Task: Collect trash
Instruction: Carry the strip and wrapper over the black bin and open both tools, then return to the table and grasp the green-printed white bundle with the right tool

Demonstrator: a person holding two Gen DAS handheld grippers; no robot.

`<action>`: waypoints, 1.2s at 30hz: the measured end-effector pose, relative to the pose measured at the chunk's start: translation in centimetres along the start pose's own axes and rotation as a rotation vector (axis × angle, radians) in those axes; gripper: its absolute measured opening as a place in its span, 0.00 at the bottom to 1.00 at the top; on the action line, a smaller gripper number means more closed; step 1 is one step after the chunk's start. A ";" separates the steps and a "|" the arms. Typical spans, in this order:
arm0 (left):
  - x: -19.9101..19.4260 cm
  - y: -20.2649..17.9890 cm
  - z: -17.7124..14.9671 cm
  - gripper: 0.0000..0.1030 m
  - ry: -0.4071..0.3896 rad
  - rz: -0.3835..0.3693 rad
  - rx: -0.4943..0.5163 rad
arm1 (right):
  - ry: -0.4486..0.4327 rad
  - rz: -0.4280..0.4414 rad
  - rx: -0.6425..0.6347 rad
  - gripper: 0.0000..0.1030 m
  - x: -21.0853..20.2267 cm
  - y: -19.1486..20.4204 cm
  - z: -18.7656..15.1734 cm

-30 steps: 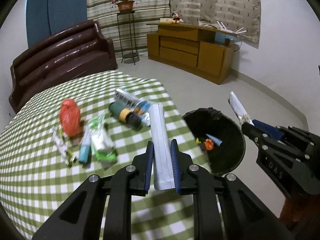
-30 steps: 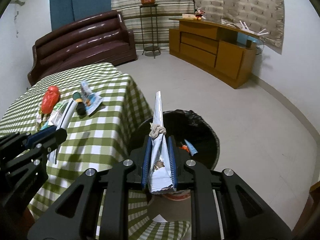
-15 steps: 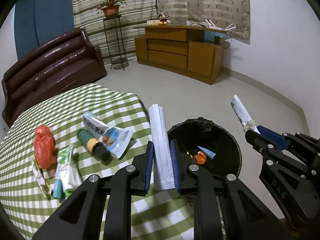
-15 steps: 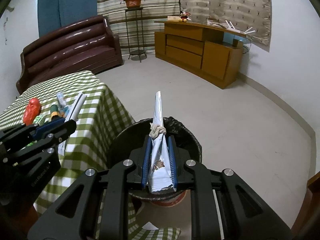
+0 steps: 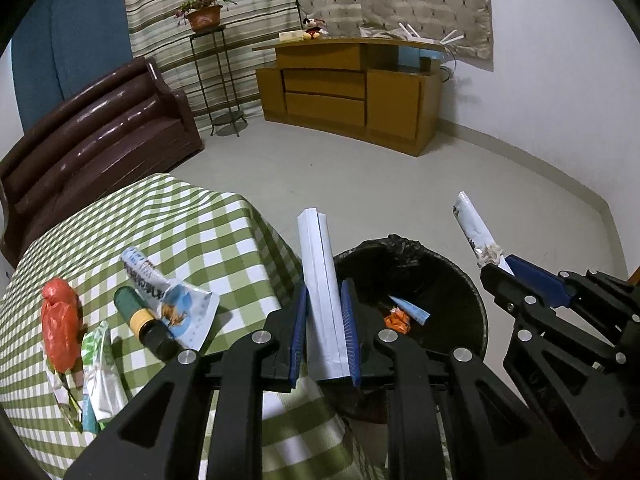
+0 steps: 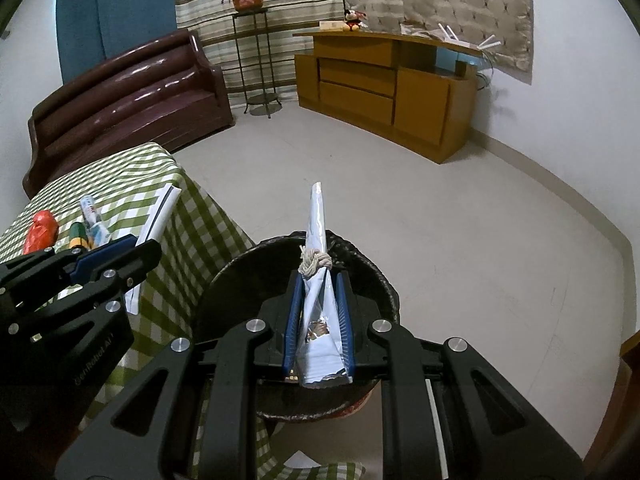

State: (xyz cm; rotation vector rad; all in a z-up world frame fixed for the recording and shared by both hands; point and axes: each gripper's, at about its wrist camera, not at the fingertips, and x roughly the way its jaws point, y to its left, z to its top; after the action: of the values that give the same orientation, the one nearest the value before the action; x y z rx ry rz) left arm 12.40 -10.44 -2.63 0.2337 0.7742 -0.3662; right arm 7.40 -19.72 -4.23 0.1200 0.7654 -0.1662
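Trash in hand: long flat white paper box clamped in the left gripper, above the table edge beside the bin.
Second piece: silvery foil wrapper knotted with string, pinched by the right gripper over the bin.
Bin: round black-lined wastebasket, scraps inside.
Table: green-checked cloth, with red bag, tube, bottle.

The left gripper tilts downward, its jaws clamped tight. The right gripper beside it slopes down likewise, its jaws also closed tight on something.
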 end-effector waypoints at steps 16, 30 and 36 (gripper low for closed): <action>1.0 0.0 0.4 0.47 0.030 0.024 -0.021 | -0.002 0.007 0.037 0.26 0.6 -0.9 0.1; -1.2 2.1 -0.1 0.50 0.008 0.028 -0.068 | -0.015 0.013 0.019 0.26 -0.5 0.3 0.4; -2.9 4.4 -1.1 0.54 0.001 0.050 -0.099 | -0.022 0.036 -0.005 0.26 -1.3 1.8 0.6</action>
State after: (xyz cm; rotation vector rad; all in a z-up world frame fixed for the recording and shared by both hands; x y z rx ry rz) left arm 11.57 -5.35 -1.01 0.1604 0.7841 -0.2800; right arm 7.19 -17.92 -2.80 0.1267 0.7408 -0.1315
